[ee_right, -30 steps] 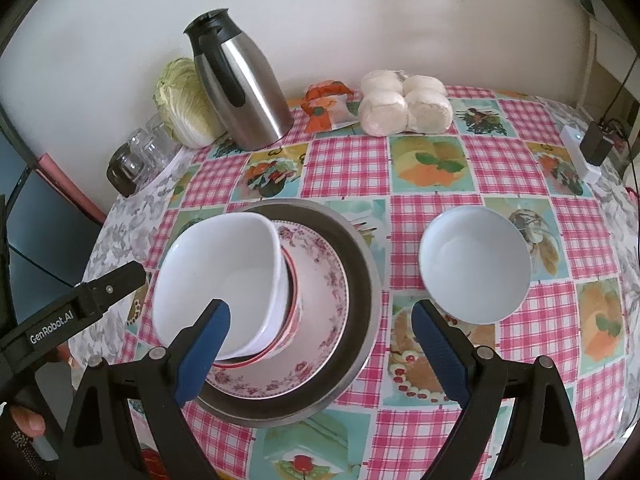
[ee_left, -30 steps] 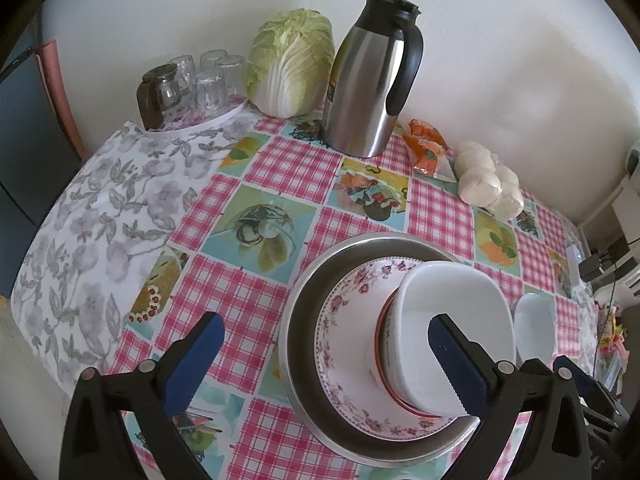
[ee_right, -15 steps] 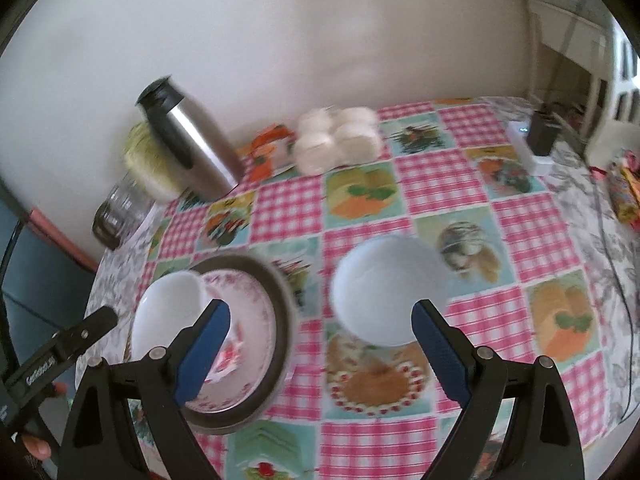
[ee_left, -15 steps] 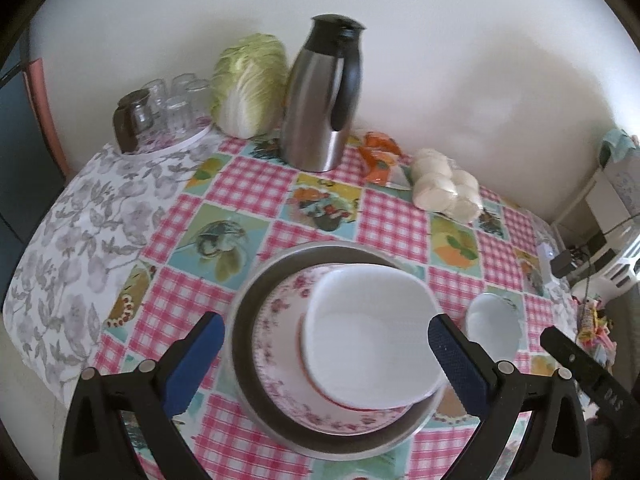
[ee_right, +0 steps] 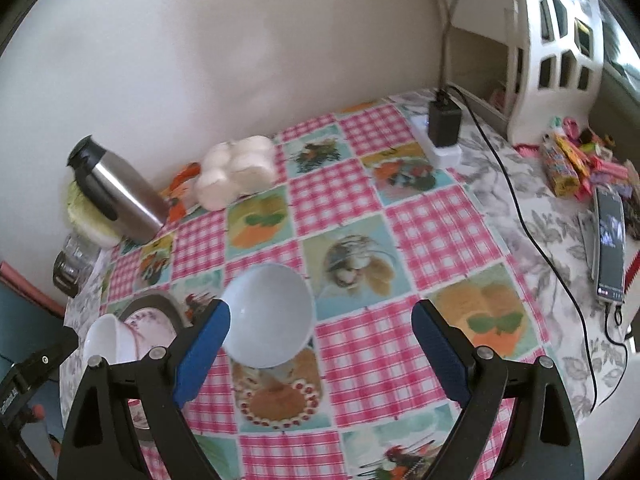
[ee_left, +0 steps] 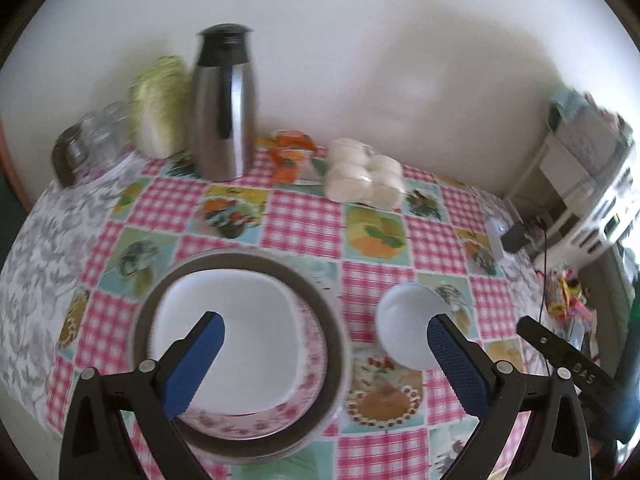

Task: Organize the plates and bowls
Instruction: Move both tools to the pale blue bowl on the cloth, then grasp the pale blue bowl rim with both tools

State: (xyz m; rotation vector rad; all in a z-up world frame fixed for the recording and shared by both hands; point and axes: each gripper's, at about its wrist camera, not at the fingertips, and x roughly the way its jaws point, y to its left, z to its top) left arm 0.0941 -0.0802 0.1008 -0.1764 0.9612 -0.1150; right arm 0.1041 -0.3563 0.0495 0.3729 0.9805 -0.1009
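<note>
On the checked tablecloth (ee_left: 304, 220), 3 dishes sit stacked, square bowl (ee_left: 224, 332) on floral plate (ee_left: 308, 384) in metal pan (ee_left: 332, 320), while 1 round bowl (ee_right: 272, 316) waits apart, and both left gripper (ee_left: 324, 360) and right gripper (ee_right: 320, 344) hang wide, empty.

Plain white wall (ee_left: 360, 60) behind checked tablecloth (ee_right: 440, 232) from 10 to 1 o'clock; white lattice shelf (ee_right: 560, 40) at 2 o'clock; soft daylight.
</note>
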